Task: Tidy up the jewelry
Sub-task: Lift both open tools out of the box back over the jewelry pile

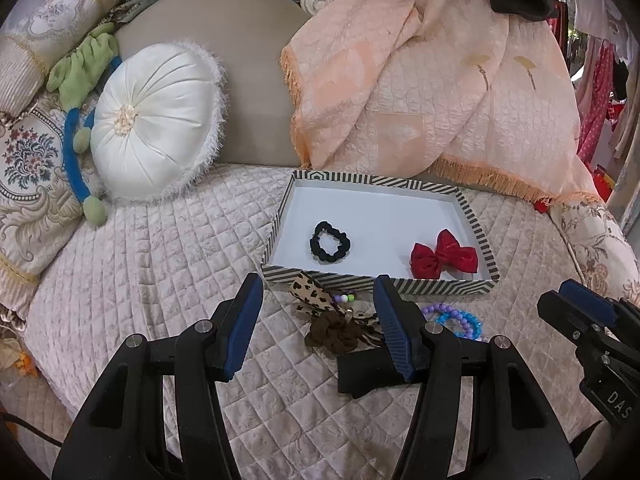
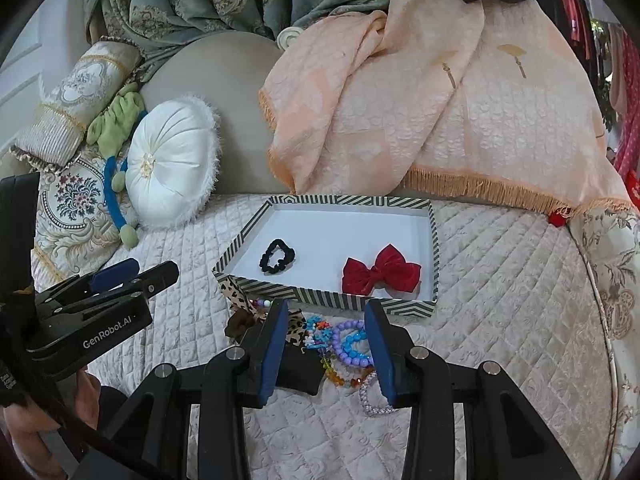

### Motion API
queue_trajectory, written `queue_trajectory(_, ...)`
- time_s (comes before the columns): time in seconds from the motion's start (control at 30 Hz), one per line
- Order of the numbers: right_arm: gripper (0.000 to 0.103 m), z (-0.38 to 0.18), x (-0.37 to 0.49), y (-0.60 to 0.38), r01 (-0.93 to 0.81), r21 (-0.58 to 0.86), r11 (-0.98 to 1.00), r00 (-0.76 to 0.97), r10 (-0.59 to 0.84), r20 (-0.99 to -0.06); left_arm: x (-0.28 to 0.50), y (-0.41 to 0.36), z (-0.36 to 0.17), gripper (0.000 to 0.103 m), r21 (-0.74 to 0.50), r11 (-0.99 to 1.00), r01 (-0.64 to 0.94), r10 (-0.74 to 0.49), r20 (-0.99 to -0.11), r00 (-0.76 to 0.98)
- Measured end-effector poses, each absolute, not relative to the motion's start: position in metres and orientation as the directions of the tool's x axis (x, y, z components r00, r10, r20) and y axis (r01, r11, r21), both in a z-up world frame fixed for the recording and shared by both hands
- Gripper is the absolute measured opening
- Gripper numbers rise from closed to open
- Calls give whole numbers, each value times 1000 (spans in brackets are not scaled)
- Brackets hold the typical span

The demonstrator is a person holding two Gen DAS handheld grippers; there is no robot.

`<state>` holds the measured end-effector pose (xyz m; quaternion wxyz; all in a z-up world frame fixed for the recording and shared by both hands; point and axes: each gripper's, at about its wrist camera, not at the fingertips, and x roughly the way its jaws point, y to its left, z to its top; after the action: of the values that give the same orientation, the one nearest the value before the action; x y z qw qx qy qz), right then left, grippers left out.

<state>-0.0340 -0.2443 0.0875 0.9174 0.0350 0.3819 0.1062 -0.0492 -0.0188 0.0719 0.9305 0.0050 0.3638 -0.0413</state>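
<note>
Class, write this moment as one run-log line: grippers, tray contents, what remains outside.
left gripper open, empty | right gripper open over bead bracelets | tray: black scrunchie, red bow | leopard bow outside

The right claw (image 2: 326, 350) hangs wide open over beaded bracelets (image 2: 350, 344) on the bed (image 2: 500, 320); beyond it, a striped tray (image 2: 320, 300) holds a red bow (image 2: 380, 274).

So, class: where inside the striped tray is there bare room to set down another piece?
The striped tray has bare floor along its back half and between the black scrunchie and red bow. The pile of beads outside its front wall is crowded.
</note>
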Motion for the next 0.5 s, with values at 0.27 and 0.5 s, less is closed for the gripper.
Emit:
queue_trajectory(0.27,38,82,-31,-244,-162,143,976,673,215,-708,-49,-17,70,57,-22,997,78,-72,-680,730)
queue_trajectory(0.5,38,80,-28,-244,-162,149,975,662,219,-716,-47,-18,65,57,-23,996,83,-76,-686,723)
